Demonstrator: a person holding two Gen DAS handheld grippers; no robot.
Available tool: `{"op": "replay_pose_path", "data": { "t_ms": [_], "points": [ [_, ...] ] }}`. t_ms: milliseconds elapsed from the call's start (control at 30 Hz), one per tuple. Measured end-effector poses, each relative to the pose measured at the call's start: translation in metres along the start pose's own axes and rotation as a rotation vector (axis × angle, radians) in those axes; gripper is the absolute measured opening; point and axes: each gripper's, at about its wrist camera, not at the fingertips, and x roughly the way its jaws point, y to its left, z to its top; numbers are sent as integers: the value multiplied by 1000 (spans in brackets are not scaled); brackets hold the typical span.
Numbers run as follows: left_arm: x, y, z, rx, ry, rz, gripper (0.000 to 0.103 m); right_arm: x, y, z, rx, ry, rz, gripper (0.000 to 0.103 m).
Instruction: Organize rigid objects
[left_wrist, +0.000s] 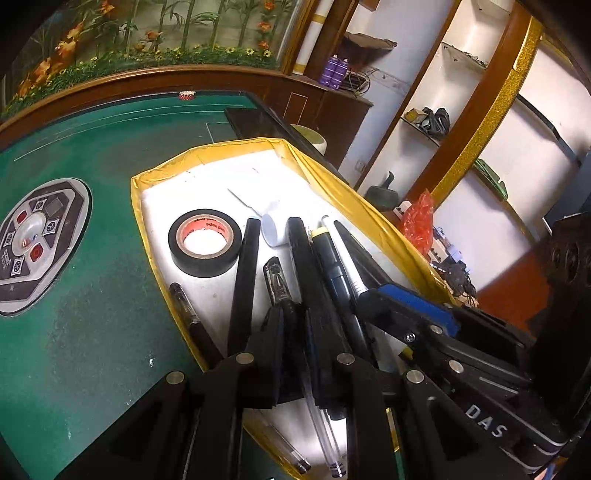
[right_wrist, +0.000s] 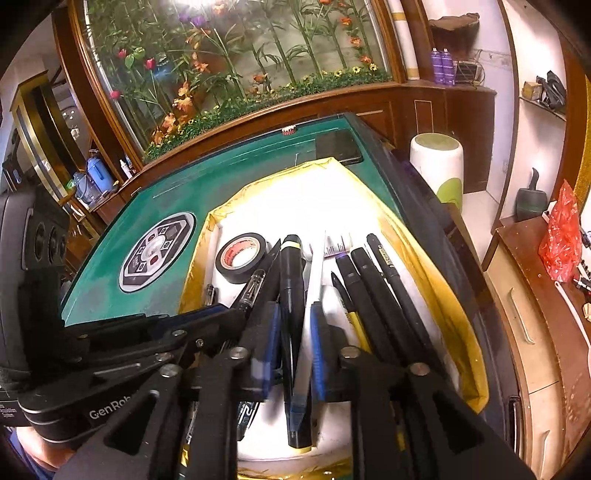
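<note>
A white tray with yellow taped rim (left_wrist: 147, 236) (right_wrist: 458, 310) sits on the green table and holds a black tape roll (left_wrist: 205, 243) (right_wrist: 242, 256), a white tube (left_wrist: 271, 227) and several black pens and markers (left_wrist: 245, 280) (right_wrist: 373, 295). My left gripper (left_wrist: 293, 354) is low over the tray, its fingers narrowly apart around a clear-barrelled pen (left_wrist: 279, 284); whether they clamp it is unclear. My right gripper (right_wrist: 293, 332) straddles a black marker with a yellow band (right_wrist: 290, 295), its blue pads a little apart from it. Each gripper shows in the other's view.
A grey oval control panel (left_wrist: 35, 240) (right_wrist: 157, 251) is set in the green felt left of the tray. A dark slab (right_wrist: 338, 147) lies beyond the tray. A white-green stool (right_wrist: 437, 162) and a wooden cabinet (right_wrist: 535, 332) stand to the right.
</note>
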Motion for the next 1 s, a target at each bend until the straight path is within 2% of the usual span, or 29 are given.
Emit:
{"op": "replay_pose_path", "data": {
  "t_ms": [67, 167, 267, 333, 467, 700, 833, 1000],
  "points": [
    [-4, -2, -1, 9, -11, 10, 12, -4, 2, 0, -1, -6, 0, 27],
    [-13, -2, -4, 21, -36, 28, 15, -10, 8, -2, -12, -20, -18, 31],
    [-25, -3, -11, 32, -80, 71, 26, -18, 13, -6, -20, -39, -42, 38],
    [-33, 0, -16, 34, -107, 94, 38, -23, 16, -9, -16, -51, -45, 44],
    [-49, 6, -25, 48, -149, 136, 48, -31, 19, -18, 6, -65, -43, 62],
    [-71, 13, -44, 78, -203, 222, 64, -40, 34, -33, 8, -66, -41, 64],
    [-83, 19, -54, 70, -229, 240, 73, -45, 39, -40, 14, -76, -55, 75],
    [-98, 25, -68, 72, -258, 276, 78, -54, 51, -57, 36, -93, -70, 83]
  ]
}}
